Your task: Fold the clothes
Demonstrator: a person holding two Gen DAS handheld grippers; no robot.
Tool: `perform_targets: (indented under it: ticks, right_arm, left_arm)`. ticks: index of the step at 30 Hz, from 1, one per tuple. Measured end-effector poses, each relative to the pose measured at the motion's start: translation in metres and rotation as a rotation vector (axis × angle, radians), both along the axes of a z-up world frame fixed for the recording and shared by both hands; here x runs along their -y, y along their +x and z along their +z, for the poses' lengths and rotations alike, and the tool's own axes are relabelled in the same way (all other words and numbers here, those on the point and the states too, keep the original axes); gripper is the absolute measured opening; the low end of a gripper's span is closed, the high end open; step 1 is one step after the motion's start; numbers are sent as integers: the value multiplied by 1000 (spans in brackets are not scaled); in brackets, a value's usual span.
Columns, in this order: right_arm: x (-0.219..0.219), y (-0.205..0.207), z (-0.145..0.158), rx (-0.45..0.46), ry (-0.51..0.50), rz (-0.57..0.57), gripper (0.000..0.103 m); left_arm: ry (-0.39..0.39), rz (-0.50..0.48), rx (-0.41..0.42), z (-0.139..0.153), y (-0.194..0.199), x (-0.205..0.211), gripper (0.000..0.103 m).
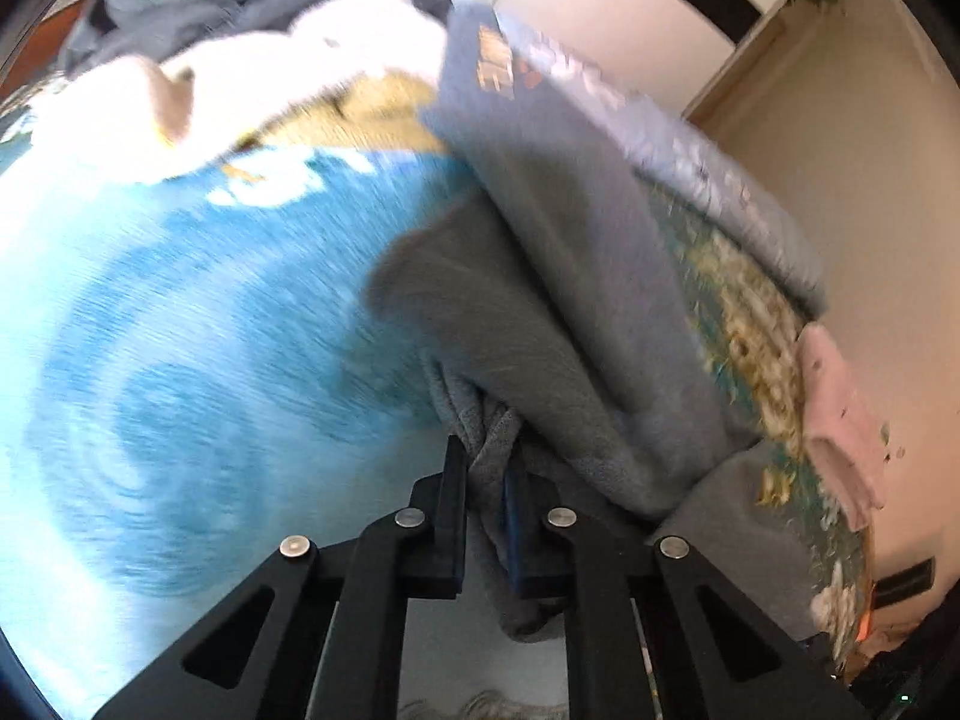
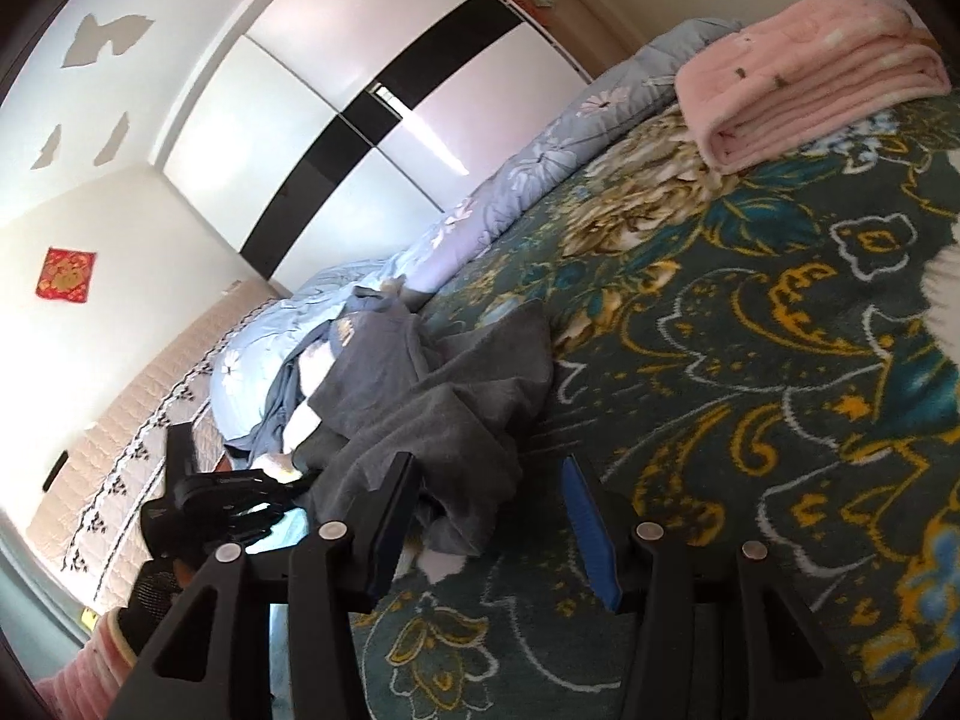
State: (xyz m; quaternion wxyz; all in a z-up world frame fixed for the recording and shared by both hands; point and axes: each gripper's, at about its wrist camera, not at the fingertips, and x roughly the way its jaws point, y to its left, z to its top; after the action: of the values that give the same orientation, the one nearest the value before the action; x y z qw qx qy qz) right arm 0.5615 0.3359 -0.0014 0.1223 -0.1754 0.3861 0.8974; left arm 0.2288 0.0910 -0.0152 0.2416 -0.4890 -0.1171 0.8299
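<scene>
A grey garment [image 1: 540, 312] is bunched up and partly lifted off the bed in the left wrist view. My left gripper [image 1: 486, 474] is shut on a gathered fold of it, which hangs down between the fingers. In the right wrist view the same grey garment [image 2: 432, 420] lies crumpled on the dark green floral bedspread [image 2: 750, 360]. My right gripper [image 2: 492, 516] stands open just over the garment's near edge, with its pads apart from the cloth. The left gripper [image 2: 240, 498] shows at the left of this view, held by a gloved hand [image 2: 156, 588].
A heap of dark and white clothes [image 1: 258, 72] lies beyond a blue swirl-patterned blanket [image 1: 180, 330]. A folded pink blanket [image 2: 810, 78] sits at the bed's far right. A pale blue floral quilt [image 2: 510, 180] runs along the far side, beside a black-and-white wardrobe [image 2: 360, 90].
</scene>
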Motion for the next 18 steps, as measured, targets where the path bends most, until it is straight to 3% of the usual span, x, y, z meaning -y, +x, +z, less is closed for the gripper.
perform_targets:
  ticks: [5, 9, 14, 18]
  right_arm:
    - [3, -4, -3, -36, -29, 44, 57]
    - [11, -11, -5, 11, -1, 55, 57]
    - [21, -21, -8, 77, 29, 65, 57]
    - [32, -41, 1, 85, 17, 96, 57]
  left_arm:
    - [17, 107, -114, 34, 9, 77, 9]
    - [-6, 222, -189, 53, 18, 154, 9]
    - [42, 406, -132, 27, 21, 240, 9]
    - [108, 475, -77, -5, 29, 289, 9]
